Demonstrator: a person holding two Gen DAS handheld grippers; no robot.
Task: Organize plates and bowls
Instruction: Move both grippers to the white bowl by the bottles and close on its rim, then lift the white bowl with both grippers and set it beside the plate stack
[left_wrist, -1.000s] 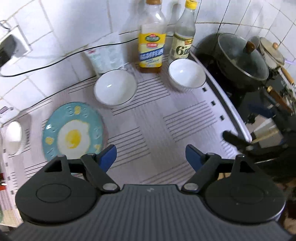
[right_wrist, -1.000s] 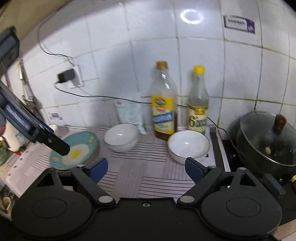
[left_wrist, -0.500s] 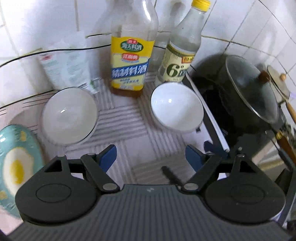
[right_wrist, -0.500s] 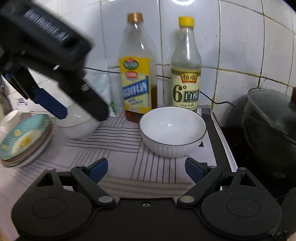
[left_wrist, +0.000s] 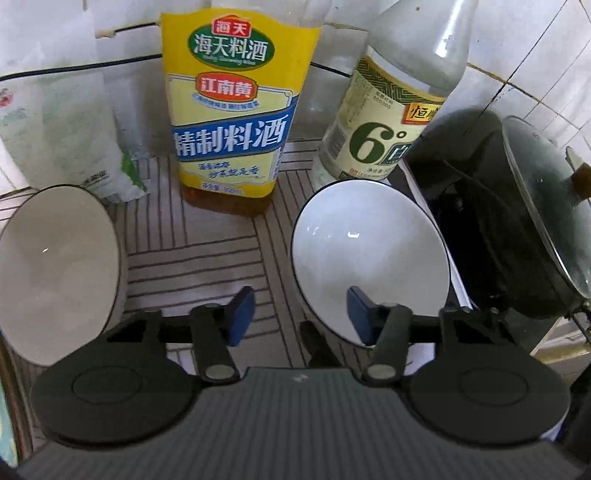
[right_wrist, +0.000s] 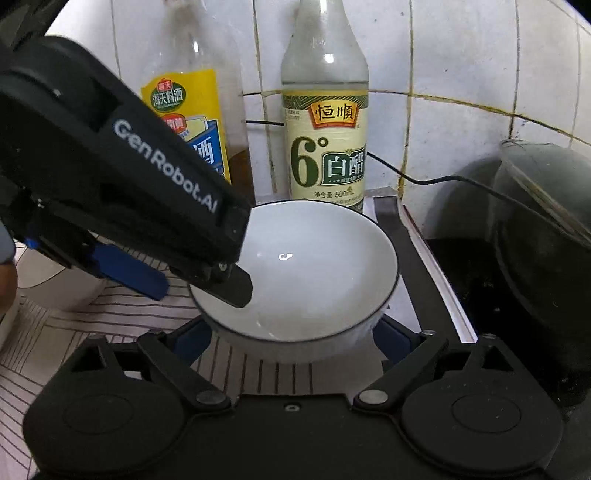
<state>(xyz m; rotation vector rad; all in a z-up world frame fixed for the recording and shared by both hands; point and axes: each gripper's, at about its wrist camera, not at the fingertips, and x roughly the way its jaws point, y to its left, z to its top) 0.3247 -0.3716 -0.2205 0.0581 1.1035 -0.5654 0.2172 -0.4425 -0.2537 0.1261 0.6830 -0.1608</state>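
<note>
Two grippers converge on one white bowl (left_wrist: 369, 254) standing on the striped mat (left_wrist: 207, 258) before the vinegar bottle (right_wrist: 325, 129). The left gripper (left_wrist: 297, 314), nearer, straddles the bowl's near-left rim, one finger inside and one outside, its jaws closing but not yet pinching. The right gripper (right_wrist: 291, 338) sits low, fingers spread wide either side of the bowl's base.

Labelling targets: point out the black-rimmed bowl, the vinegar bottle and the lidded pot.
black-rimmed bowl (right_wrist: 314, 266), right wrist view, on its white inner wall.
vinegar bottle (right_wrist: 325, 147), right wrist view, on its pale label.
lidded pot (left_wrist: 509, 236), left wrist view, on its dark side wall.
</note>
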